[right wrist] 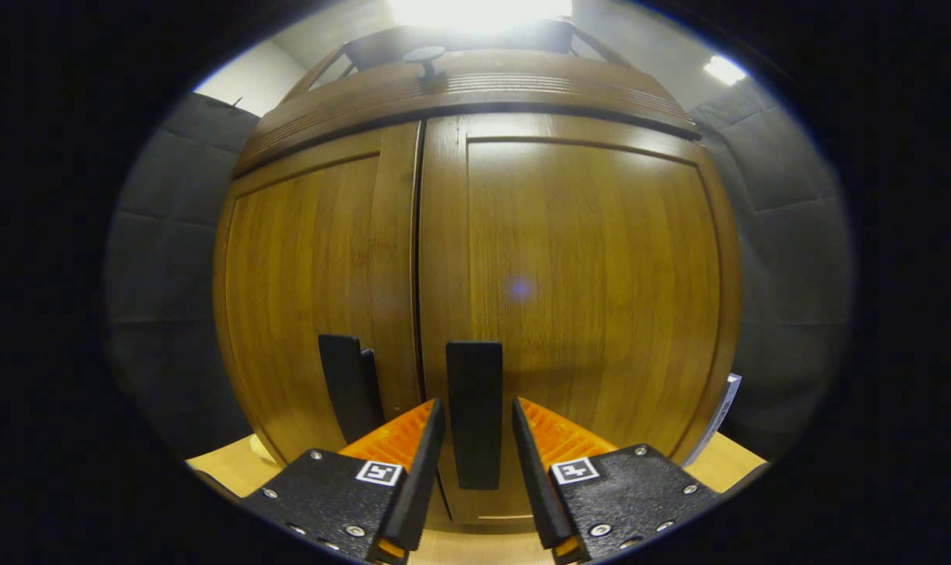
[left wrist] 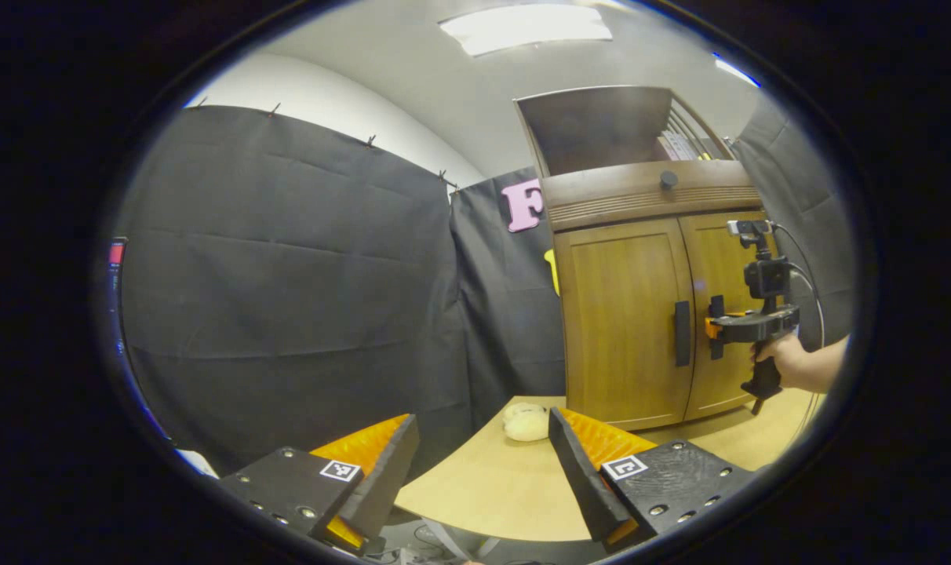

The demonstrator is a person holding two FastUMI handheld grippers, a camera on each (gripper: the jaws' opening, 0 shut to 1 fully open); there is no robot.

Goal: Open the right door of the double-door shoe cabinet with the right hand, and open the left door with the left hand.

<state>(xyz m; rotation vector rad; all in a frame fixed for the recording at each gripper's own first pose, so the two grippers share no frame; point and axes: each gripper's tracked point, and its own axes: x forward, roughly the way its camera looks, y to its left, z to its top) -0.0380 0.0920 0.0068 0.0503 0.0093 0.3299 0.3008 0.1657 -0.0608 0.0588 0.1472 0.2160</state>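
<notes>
The wooden shoe cabinet (left wrist: pixel 648 196) stands on the table at the right of the left gripper view, with the left door (left wrist: pixel 621 314) and the right door (left wrist: pixel 719 267) both closed. My left gripper (left wrist: pixel 482 420) is open and holds nothing, well short of the cabinet and of the left door's handle (left wrist: pixel 682 333). A hand (left wrist: pixel 797 365) holds my right gripper (left wrist: pixel 715 326) against the right door. In the right gripper view, my right gripper (right wrist: pixel 475 404) is closed around the right door's handle (right wrist: pixel 475 369), a finger close on each side. The left door's handle (right wrist: pixel 350 384) is just to its left.
The cabinet sits on a light wooden table (left wrist: pixel 483 486), whose near edge lies under my left gripper. A pale round object (left wrist: pixel 526 421) rests on the table by the cabinet's left corner. A drawer front with a knob (left wrist: pixel 668 179) runs above the doors. Black cloth walls surround the booth.
</notes>
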